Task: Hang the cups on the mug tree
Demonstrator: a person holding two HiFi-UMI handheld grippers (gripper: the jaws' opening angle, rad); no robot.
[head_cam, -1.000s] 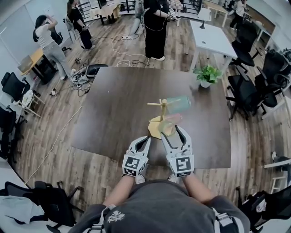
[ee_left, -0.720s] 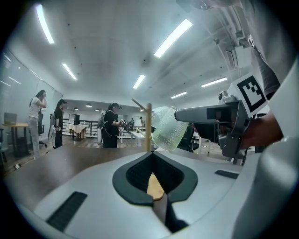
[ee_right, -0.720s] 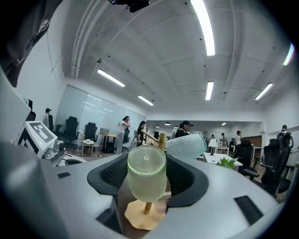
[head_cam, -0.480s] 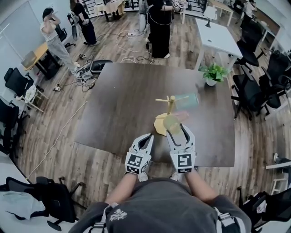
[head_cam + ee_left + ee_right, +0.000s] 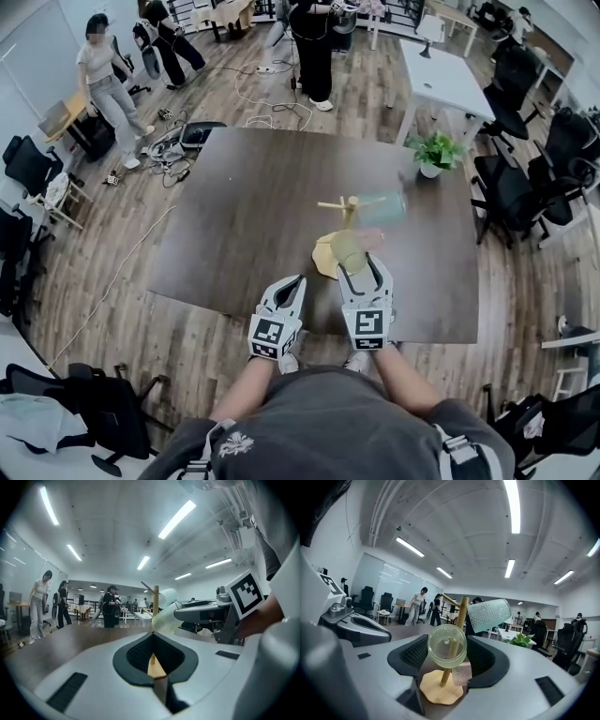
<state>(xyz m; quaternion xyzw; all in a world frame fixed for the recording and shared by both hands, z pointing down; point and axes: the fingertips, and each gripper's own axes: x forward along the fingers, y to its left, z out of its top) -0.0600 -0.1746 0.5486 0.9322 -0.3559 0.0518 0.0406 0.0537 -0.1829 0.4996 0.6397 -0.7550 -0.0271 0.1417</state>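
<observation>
Right gripper [image 5: 360, 265] jaws, set wide, clamp a translucent yellow-green plastic cup [image 5: 446, 645]; wooden mug tree [image 5: 461, 613] at twelve o'clock on dark tabletop [image 5: 244, 206]. Left gripper [image 5: 289, 281] jaws closed, empty.

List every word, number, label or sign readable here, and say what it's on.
No readable text anywhere.
Markers on the left gripper and right gripper: black-and-white square patterns, no letters.
The shirt logo: too small to read.
The yellow-green cup in the right gripper: no print.
</observation>
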